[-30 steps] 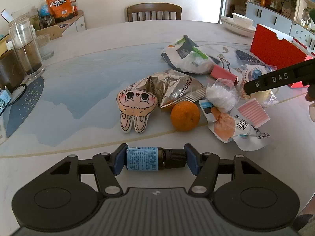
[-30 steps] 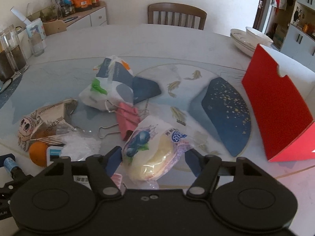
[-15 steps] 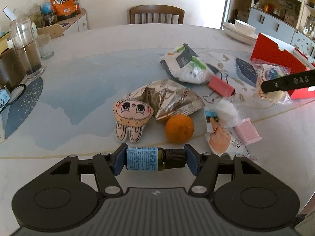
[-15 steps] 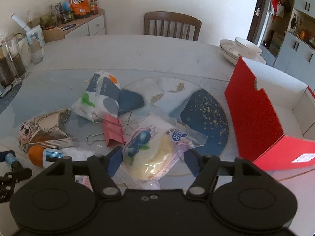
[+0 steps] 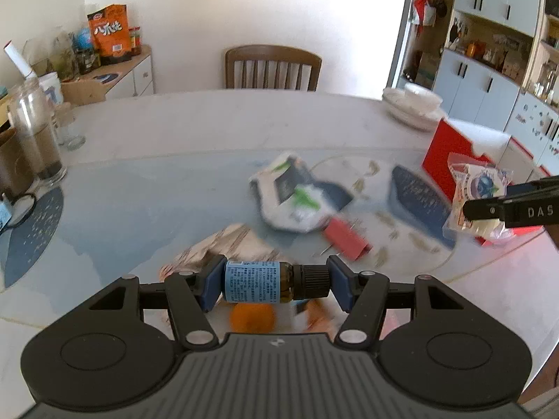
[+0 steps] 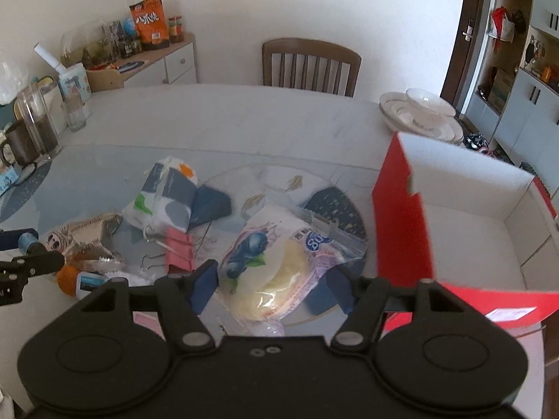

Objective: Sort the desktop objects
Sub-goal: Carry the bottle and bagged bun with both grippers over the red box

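Observation:
My left gripper (image 5: pixel 276 281) is shut on a small brown bottle (image 5: pixel 269 281) with a blue label and black cap, held sideways above the table. My right gripper (image 6: pixel 272 288) is shut on a clear blueberry bread packet (image 6: pixel 279 265) and holds it in the air beside the open red box (image 6: pixel 454 220). In the left wrist view the packet (image 5: pixel 475 192) hangs in front of the red box (image 5: pixel 450 160). On the table lie an orange (image 5: pixel 253 317), a bunny snack bag (image 6: pixel 87 241), a pink binder clip (image 6: pixel 180 253) and a white-green bag (image 6: pixel 164 195).
Stacked white plates and a bowl (image 6: pixel 422 111) stand at the far right. A glass jar (image 5: pixel 35 139) and a mug stand at the left edge. A wooden chair (image 5: pixel 272 66) is behind the table. A dark blue mat (image 6: pixel 335 213) lies by the box.
Both grippers have risen with their loads. The right gripper has carried the bread packet up and toward the red box. The left gripper has lifted the bottle higher over the orange.

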